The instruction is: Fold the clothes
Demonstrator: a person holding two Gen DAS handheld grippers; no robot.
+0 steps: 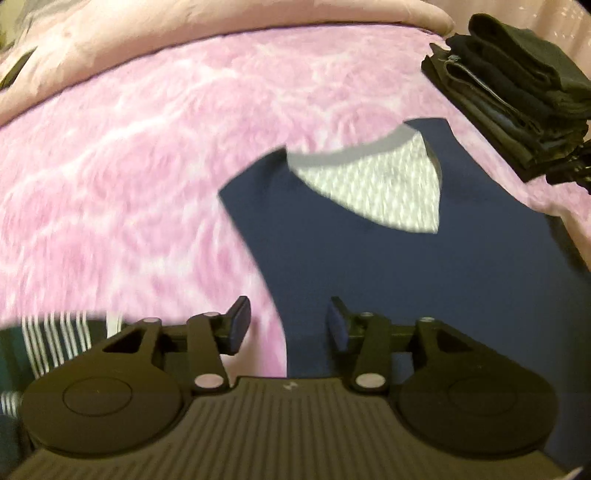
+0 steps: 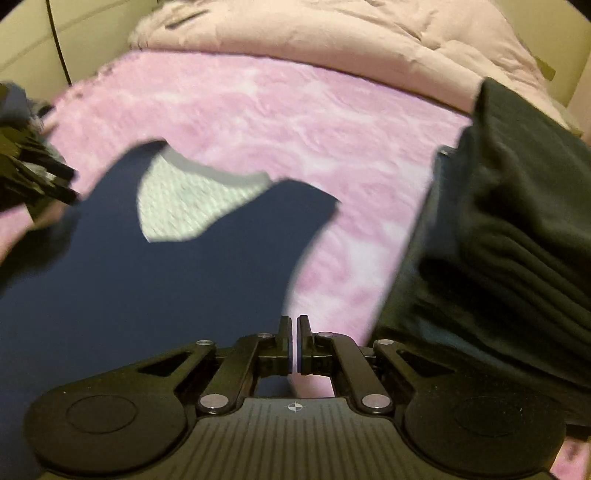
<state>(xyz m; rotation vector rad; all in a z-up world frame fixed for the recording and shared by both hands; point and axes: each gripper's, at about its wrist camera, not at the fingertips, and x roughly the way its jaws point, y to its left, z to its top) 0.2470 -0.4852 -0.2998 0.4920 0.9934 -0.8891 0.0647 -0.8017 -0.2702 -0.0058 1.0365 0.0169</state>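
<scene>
**Navy vest flat on the pink blanket, both views blurred**

From your left wrist camera, the left gripper [image 1: 289,325] stands with its jaws apart and nothing pressed between the pads. The edge of the navy vest [image 1: 406,266] runs down just under the gap, so you cannot tell whether the right-hand pad brushes the cloth. The vest lies spread on the pink fleece blanket [image 1: 129,177], neck opening away from you, with a pale knit lining [image 1: 384,192] and a grey collar band showing inside it. Its lower part and right side run out of the picture or behind the gripper body. At the upper right sits a stack of folded dark clothes [image 1: 517,99], cut off by the frame edge; the separate pieces are hard to tell apart. A striped item [image 1: 55,339] at the lower left is mostly hidden. A pale pink duvet [image 1: 184,33] lies bunched beyond the blanket.

From your right wrist camera, the right gripper [image 2: 294,343] has its jaws drawn together with only a sliver of light between the pads. The vest's edge ends right at the fingertips; whether any cloth is pinched there is not clear. The vest fills the left half, its bottom cut off. The dark stack looms at the right, smeared by blur. At the far left edge, your other gripper shows partly, too blurred to read.
</scene>
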